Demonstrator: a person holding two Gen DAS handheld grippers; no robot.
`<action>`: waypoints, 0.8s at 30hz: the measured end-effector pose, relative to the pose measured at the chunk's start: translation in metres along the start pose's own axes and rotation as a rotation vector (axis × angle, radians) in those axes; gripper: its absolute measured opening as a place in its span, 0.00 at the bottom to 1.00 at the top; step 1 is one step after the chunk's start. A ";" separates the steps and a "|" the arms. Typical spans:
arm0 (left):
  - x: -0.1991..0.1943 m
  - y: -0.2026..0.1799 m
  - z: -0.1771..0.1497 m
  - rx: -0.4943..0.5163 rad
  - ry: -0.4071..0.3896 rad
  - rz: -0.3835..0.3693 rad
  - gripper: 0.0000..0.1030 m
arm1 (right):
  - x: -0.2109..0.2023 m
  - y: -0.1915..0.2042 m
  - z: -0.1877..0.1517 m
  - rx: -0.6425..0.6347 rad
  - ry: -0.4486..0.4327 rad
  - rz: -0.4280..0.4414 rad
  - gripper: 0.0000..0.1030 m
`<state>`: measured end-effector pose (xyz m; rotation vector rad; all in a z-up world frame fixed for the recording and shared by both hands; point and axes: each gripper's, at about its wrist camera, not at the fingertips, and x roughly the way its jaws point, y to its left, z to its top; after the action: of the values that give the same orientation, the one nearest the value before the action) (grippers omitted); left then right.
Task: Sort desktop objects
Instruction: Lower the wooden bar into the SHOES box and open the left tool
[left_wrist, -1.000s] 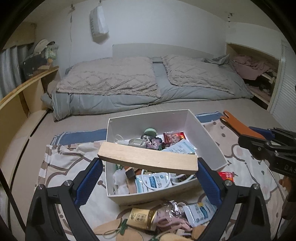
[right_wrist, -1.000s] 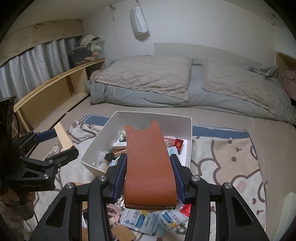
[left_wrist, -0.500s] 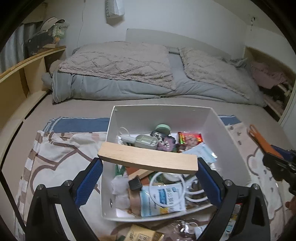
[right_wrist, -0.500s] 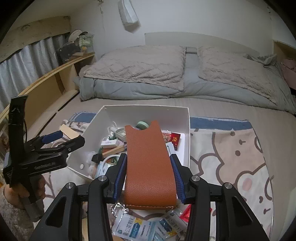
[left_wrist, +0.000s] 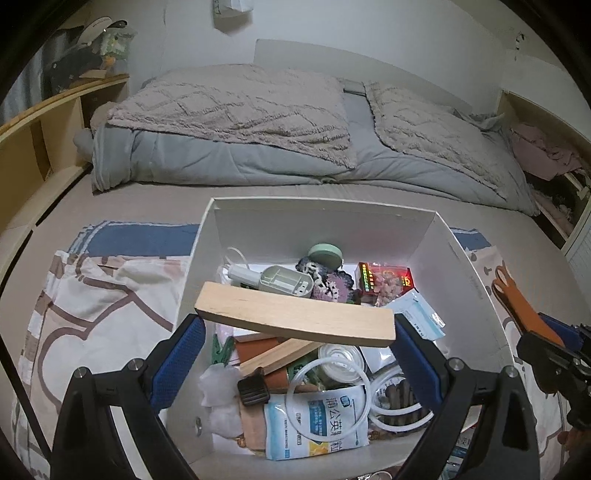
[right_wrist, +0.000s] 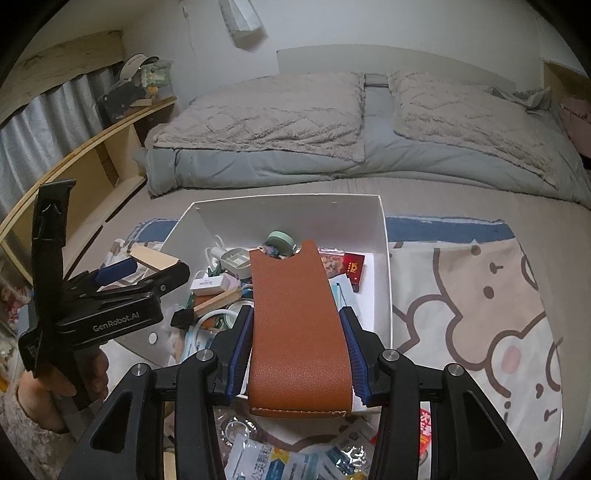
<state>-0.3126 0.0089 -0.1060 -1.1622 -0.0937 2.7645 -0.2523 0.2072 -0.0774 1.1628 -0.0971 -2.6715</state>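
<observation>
A white open box (left_wrist: 461, 258) (right_wrist: 384, 258) sits on a patterned cloth, filled with small items: packets, a green round case, a white cable, a red packet. My left gripper (left_wrist: 295, 332) is shut on a pale wooden block (left_wrist: 291, 314) and holds it over the box's middle. It shows at the left of the right wrist view (right_wrist: 144, 273). My right gripper (right_wrist: 297, 332) is shut on a brown leather sleeve (right_wrist: 295, 317) and holds it above the box's near right part. It shows at the right edge of the left wrist view (left_wrist: 513, 306).
Loose packets (right_wrist: 269, 461) lie on the cloth (right_wrist: 480, 295) in front of the box. A bed with grey quilts (left_wrist: 258, 122) fills the back. Wooden shelves (left_wrist: 37, 125) run along the left wall.
Both grippers have moved forward and lower over the box, each keeping its hold. The box now fills more of both views.
</observation>
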 end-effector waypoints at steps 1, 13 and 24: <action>0.003 -0.001 -0.001 0.004 0.006 0.000 0.96 | 0.002 0.000 0.000 0.002 0.001 -0.001 0.45; 0.032 -0.005 -0.013 0.068 0.095 -0.014 0.96 | 0.026 -0.008 0.001 0.031 0.036 -0.013 0.45; 0.029 -0.001 -0.015 0.096 0.091 -0.019 1.00 | 0.042 -0.008 0.003 0.059 0.049 -0.004 0.45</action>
<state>-0.3222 0.0143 -0.1366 -1.2537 0.0380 2.6628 -0.2838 0.2050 -0.1068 1.2461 -0.1669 -2.6589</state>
